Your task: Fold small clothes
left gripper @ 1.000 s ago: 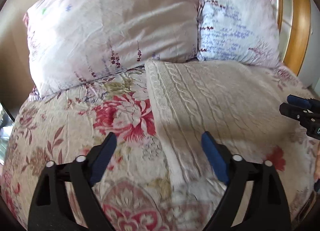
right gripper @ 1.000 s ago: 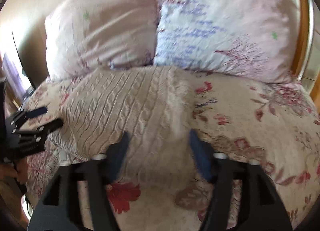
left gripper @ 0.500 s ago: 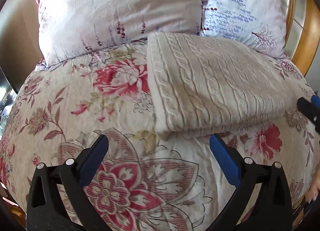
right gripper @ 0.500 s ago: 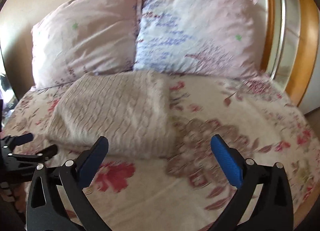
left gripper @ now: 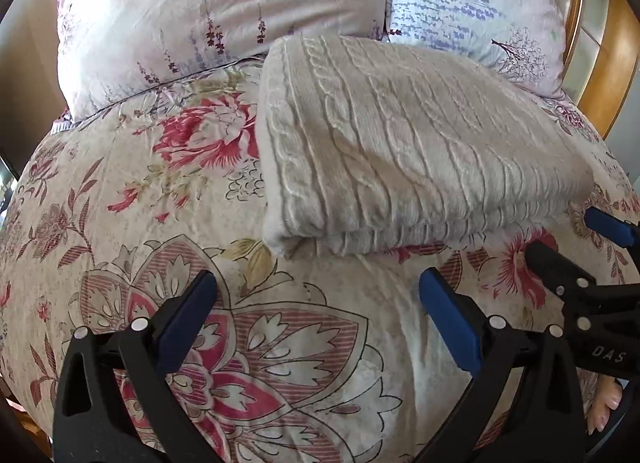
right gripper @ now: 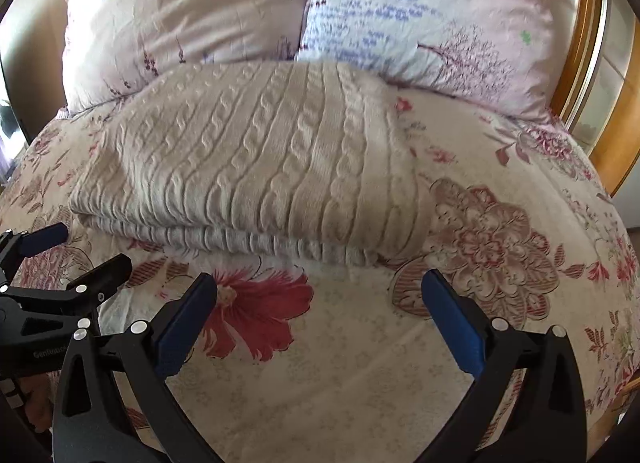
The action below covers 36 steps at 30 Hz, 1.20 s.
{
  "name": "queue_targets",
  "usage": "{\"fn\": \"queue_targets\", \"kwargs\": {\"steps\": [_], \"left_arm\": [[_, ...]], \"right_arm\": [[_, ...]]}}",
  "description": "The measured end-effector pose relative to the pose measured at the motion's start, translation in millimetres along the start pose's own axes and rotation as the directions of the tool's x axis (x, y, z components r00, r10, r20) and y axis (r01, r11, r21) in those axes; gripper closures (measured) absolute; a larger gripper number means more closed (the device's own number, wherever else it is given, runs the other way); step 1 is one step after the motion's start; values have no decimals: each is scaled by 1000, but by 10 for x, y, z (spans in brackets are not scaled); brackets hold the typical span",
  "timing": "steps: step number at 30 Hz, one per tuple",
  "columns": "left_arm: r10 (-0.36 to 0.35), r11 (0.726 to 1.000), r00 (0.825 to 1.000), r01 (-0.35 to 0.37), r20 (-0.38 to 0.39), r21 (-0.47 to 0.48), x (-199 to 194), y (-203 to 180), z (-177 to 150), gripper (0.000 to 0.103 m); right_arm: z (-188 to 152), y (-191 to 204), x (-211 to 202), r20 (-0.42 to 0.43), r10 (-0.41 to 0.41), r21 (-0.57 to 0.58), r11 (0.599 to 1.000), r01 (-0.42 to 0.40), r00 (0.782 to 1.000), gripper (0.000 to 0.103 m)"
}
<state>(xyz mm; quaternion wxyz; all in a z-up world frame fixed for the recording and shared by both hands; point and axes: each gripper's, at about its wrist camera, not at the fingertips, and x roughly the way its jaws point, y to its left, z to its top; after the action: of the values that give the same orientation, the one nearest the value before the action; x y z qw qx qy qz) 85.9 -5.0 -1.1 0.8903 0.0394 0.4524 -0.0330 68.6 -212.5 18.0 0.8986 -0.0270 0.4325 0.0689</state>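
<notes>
With both the left gripper [left gripper: 318, 295] and right gripper [right gripper: 319, 295] released just before the folded cable-knit sweater [left gripper: 400, 143], its loose layers could slump open unheld.

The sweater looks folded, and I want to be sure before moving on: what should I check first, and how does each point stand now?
1. Sweater folded into a stacked rectangle: ok, layers show along its near edge.
2. Sweater lying on the bedspread, nothing on top: ok.
3. Left tool open and empty: ok, only bedspread shows between its blue pads.
4. Right tool open and empty: ok, short of the sweater's near edge.
5. Far edge clear of the pillows: cannot tell, it reaches their base.
6. Sleeves tucked inside: cannot tell, none shows, but the underside is hidden.
</notes>
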Motion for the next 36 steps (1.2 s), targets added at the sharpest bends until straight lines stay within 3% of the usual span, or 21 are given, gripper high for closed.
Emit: {"fn": "queue_targets", "kwargs": {"steps": [4,36], "left_arm": [[-10,1000,1000,10,0,-6,15,17,6,2],[-13,1000,1000,13,2,-10,16,10,1,2]], "right_arm": [[-12,-13,84,-54,14,9,1000,-14,998,1],[-26,-14,73,-55,13,8,1000,-13,998,1]]}}
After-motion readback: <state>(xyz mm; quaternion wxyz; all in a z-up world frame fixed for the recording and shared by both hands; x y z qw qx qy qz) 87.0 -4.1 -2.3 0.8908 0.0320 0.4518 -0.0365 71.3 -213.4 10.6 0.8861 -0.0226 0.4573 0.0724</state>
